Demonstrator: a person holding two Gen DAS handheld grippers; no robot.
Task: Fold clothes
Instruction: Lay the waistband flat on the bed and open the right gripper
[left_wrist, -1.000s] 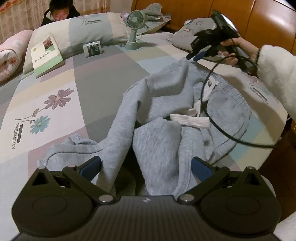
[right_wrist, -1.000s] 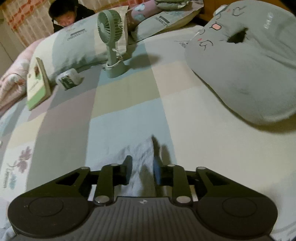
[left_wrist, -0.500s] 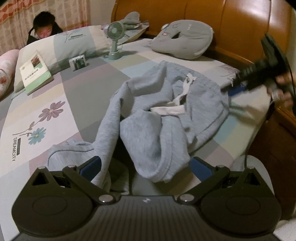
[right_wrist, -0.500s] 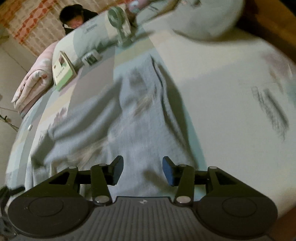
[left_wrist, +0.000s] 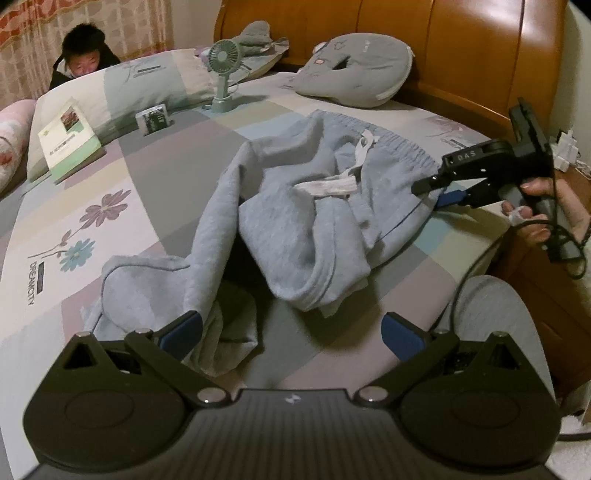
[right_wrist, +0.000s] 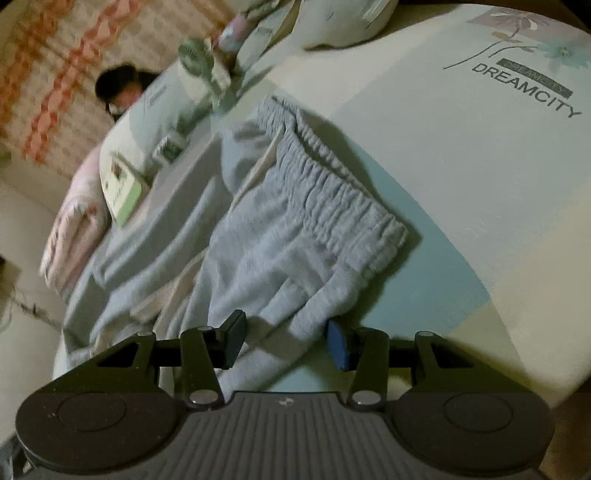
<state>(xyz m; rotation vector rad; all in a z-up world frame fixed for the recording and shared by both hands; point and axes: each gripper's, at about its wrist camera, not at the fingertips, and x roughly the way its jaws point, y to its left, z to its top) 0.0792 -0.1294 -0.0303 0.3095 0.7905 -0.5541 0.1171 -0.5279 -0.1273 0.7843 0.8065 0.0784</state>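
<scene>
Since a second ago the right gripper (right_wrist: 286, 341) has let go at the far waistband and swung back to the near corner of the grey sweatpants (left_wrist: 314, 206); its jaws stand half open, cloth between them, unpinched. Left gripper (left_wrist: 291, 330) gapes wide, a leg by its nine-o'clock finger. Best pinch both waistband layers squarely before pulling flat on the bed (left_wrist: 92, 206).

A bedroom in a home. A bed (left_wrist: 155, 206) with a patchwork, flower-printed sheet fills the view, backed by a polished wooden headboard (left_wrist: 461, 48). Pillows (left_wrist: 147, 85) lie along its far edge, with a grey cushion (left_wrist: 354, 74) near the headboard, a small green fan (left_wrist: 223, 70) and a book (left_wrist: 68, 142). A patterned curtain (left_wrist: 33, 48) hangs behind.
</scene>
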